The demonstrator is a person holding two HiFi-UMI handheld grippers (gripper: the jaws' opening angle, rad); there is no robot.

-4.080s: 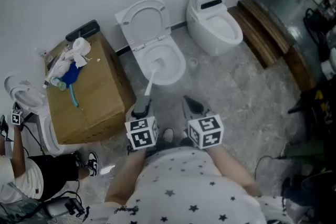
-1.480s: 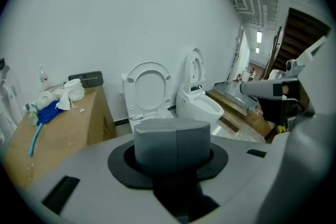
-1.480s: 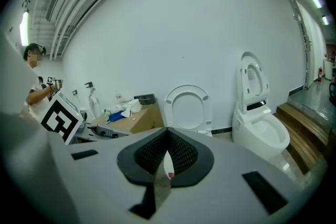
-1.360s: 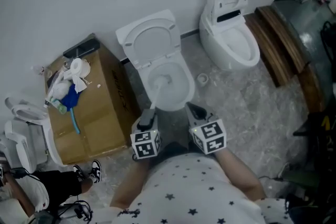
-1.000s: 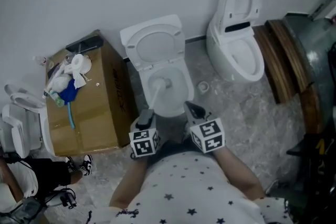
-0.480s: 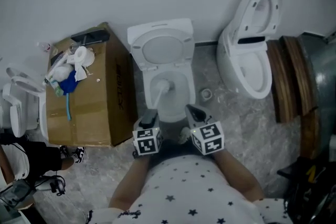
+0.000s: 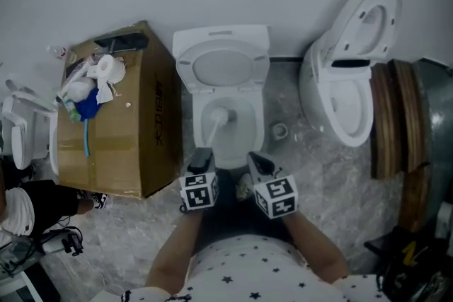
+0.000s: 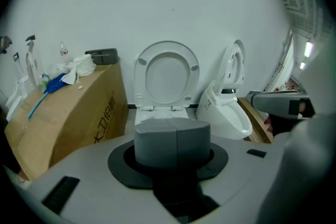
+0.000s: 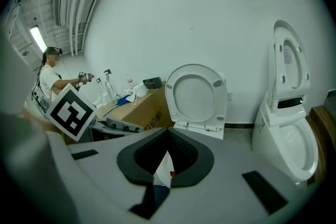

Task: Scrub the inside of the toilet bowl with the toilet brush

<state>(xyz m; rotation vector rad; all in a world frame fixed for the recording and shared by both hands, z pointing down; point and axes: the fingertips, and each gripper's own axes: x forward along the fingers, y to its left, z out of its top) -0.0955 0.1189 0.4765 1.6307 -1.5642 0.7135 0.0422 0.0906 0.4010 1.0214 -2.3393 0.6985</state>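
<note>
- The brush (image 7: pixel 212 129) runs from the left gripper (image 7: pixel 202 159) forward and down into the bowl (image 7: pixel 244 143). Its head lies low against the bowl's back wall, under the raised lid (image 7: pixel 221 68).
- The left gripper's jaws are clamped round the top of the brush's grey handle (image 8: pixel 172 142), which fills the gap between them in the left gripper view.
- The right gripper (image 7: pixel 259 166) hangs just beside the bowl's front rim. Its jaws are drawn together to a thin slit and grip nothing.
- The brush looks light, with a stiff plastic shaft and a head that probably gives under pressure.
- Held at the far end, the long shaft acts as a lever, so hard scrubbing could twist it in the jaws. A wet handle would slip more easily.
- The best hold is likely where it is now, on the thick handle top, gripped firmly, with modest pressure into the porcelain.
</note>
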